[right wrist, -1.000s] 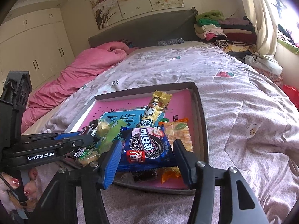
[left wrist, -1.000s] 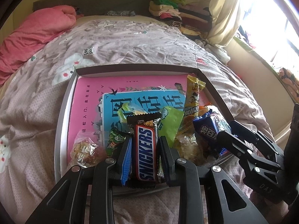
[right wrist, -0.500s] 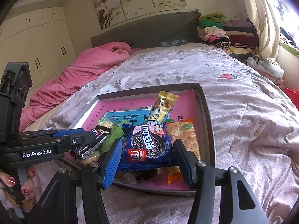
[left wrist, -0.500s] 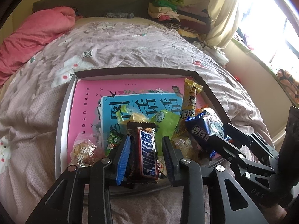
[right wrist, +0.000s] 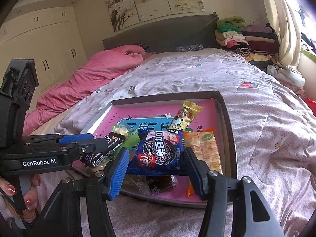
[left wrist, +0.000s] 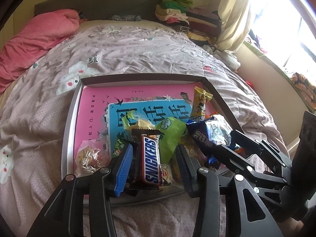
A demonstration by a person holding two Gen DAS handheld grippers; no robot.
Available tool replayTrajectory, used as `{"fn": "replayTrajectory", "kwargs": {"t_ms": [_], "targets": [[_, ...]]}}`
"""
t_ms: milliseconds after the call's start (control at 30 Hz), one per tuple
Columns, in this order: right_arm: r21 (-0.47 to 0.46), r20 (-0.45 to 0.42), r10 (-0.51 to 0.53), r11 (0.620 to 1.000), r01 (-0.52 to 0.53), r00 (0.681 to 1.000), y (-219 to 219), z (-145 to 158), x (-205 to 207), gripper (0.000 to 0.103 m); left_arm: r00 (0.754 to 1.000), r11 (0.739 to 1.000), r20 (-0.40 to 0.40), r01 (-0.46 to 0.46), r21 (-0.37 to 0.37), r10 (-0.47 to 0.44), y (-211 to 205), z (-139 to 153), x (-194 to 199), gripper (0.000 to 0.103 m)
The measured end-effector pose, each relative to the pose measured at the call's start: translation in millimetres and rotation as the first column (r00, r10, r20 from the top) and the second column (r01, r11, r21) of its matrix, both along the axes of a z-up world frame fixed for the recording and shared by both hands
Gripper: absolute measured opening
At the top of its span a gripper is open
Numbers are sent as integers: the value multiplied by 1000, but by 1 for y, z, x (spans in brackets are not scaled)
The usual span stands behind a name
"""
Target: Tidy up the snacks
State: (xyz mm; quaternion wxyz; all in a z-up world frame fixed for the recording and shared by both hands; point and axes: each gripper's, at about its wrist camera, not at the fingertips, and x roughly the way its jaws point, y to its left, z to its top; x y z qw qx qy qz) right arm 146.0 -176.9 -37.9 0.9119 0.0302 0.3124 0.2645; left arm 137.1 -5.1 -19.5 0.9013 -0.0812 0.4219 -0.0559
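Left claw (left wrist: 152, 165) low over the near edge of the tray (left wrist: 69, 122), jaws opening; Snickers bar (left wrist: 151, 160) sits between the pads, gaps visible on both sides, no pressing. Bar lies on top of the snack pile at the tray's near end. Right claw (right wrist: 156, 169) brackets the blue cookie pack (right wrist: 160, 152); pads close to its edges, can't tell if they clamp it. Clutter around: clear candy bag (left wrist: 89, 156) left of the Snickers, green packet (left wrist: 169, 132) just behind it, orange cracker pack (right wrist: 205, 150) right of the cookie pack, dark wrapper (right wrist: 158, 185) under it. Further back, a yellow bar (left wrist: 200, 102) near the tray's right wall. Tray rests on the bed (left wrist: 128, 45); pink blanket (left wrist: 35, 37) and folded clothes (left wrist: 177, 11) at the far end.
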Motion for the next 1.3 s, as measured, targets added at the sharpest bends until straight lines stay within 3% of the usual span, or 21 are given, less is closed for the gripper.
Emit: {"fn": "replayTrajectory", "kwargs": {"t_ms": [900, 1300], "targets": [[5, 28, 5, 1000, -6, 1000, -3, 6, -13, 66, 1000, 999, 6, -6, 44, 5, -1, 10, -18, 72], [-10, 54, -83, 996, 84, 995, -12, 22, -36, 85, 1000, 997, 6, -29, 67, 28, 3, 12, -40, 77]]}}
